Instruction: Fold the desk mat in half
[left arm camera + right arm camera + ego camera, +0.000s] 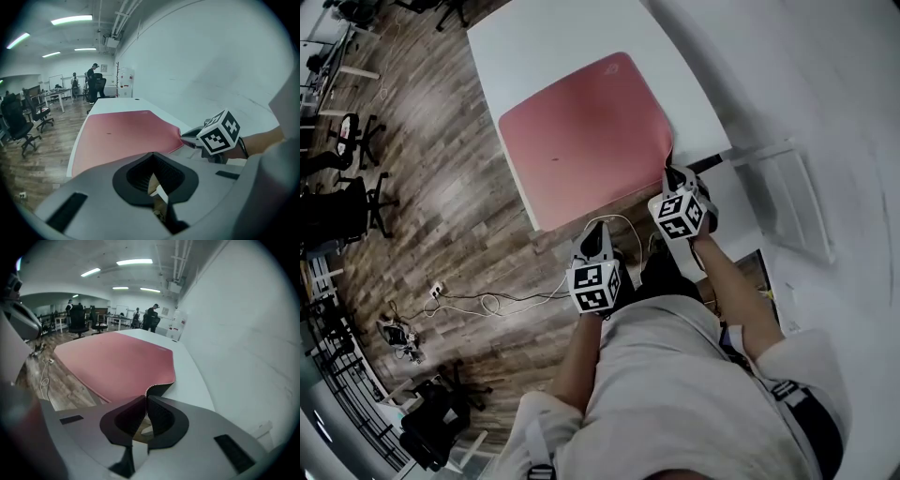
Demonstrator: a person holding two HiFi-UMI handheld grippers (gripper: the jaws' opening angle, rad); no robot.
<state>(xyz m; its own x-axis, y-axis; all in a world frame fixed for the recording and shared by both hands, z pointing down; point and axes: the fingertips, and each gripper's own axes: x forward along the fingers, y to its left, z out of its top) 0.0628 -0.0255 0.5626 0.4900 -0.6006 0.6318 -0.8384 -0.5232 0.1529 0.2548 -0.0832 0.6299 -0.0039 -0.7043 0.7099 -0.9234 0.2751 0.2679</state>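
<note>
Desk mat (586,136), pink, lies flat on the white worktop (534,42) w/ its near edge along the worktop's near edge. Only its near-right corner is raised off the surface, showing a dark underside (159,390) and a stitched rim.

Right tongs (672,172) are closed on that corner; in the right gripper view the pads (159,416) meet w/ the mat edge pinched between them. From the left gripper view the same tongs (190,137) grip the lifted corner just beside the marker cube (219,132).

Left tongs (598,230) hang off the worktop's near edge, over the floor, close to the mat's near edge but not touching it; tips pressed together, nothing between them.

Wood floor (441,187) below, w/ loose cables (487,302) and office chairs (347,202) farther left.
</note>
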